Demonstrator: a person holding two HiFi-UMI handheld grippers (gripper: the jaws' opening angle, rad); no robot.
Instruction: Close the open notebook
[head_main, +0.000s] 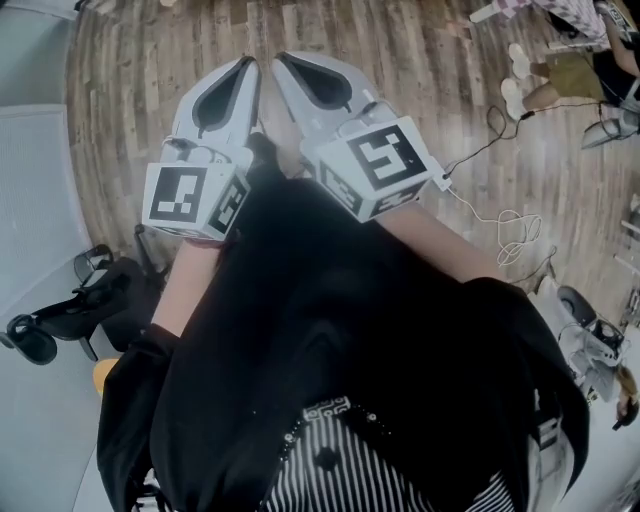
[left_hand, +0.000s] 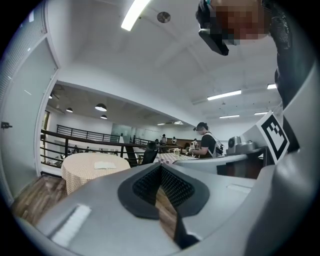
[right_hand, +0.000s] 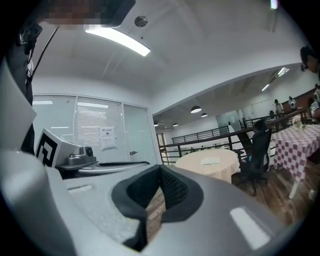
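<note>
A pale flat notebook (left_hand: 105, 165) (right_hand: 210, 161) lies on a round table with a cream cloth (left_hand: 92, 170) (right_hand: 207, 165), far ahead in both gripper views. It is too small to tell how its pages lie. In the head view both grippers are held out side by side over the wooden floor, nowhere near the table. My left gripper (head_main: 250, 62) (left_hand: 160, 167) is shut with nothing in it, its tips meeting. My right gripper (head_main: 280, 58) (right_hand: 161, 167) is shut and empty too.
A black office chair (right_hand: 255, 150) and a red-checked table (right_hand: 295, 145) stand right of the round table. A dark railing (left_hand: 85, 135) runs behind it. A person (left_hand: 207, 142) works at a far counter. White cables (head_main: 505, 225) lie on the floor at right, a black chair base (head_main: 60, 310) at left.
</note>
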